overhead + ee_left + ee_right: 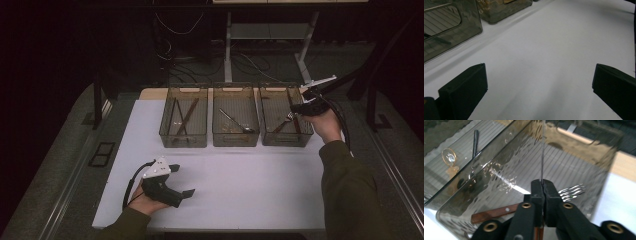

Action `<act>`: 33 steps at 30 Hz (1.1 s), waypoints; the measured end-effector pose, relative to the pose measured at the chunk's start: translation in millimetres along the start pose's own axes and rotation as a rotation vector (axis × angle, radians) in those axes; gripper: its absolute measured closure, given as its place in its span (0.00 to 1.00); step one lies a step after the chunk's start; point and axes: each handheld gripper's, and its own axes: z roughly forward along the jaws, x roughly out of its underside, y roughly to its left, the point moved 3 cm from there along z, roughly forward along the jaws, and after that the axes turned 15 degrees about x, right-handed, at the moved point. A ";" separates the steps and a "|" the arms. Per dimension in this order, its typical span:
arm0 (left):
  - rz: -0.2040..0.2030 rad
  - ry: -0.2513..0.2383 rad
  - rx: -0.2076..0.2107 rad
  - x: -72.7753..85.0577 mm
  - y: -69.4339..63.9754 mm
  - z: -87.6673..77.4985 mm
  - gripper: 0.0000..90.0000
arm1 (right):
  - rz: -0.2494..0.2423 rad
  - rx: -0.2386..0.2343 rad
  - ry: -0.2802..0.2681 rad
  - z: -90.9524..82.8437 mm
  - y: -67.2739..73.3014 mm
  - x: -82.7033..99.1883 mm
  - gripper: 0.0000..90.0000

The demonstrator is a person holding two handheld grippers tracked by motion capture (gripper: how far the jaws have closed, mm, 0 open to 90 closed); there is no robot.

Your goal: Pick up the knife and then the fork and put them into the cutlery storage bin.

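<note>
Three clear bins stand in a row at the back of the white mat (240,175). My right gripper (297,109) hangs over the right bin (285,141). In the right gripper view its jaws (542,182) are pressed together on a thin metal utensil (542,150) seen edge-on, with a brown handle behind the pads. A fork's tines (572,191) and a wooden handle (494,213) lie in that bin. My left gripper (183,180) rests low over the mat's front left, jaws wide open (539,82) with nothing between them.
The left bin (183,141) holds long dark sticks, and the middle bin (235,141) holds a spoon (235,122). A gold spoon (449,157) lies in the bin beside the right one. Bin walls (449,30) stand ahead of the left gripper. Dark floor surrounds the table.
</note>
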 end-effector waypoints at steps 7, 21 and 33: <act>0.004 0.002 0.002 -0.3 0.2 0.5 0.00 | 0.044 -0.030 -0.051 -1.1 0.0 7.8 0.58; 0.011 0.014 0.010 -0.2 -0.9 3.6 0.00 | 0.072 -0.124 -0.214 -45.3 18.2 38.2 0.25; 0.010 0.003 0.012 -0.9 -0.5 3.0 0.00 | 0.027 -0.146 -0.283 -73.1 55.9 97.7 0.11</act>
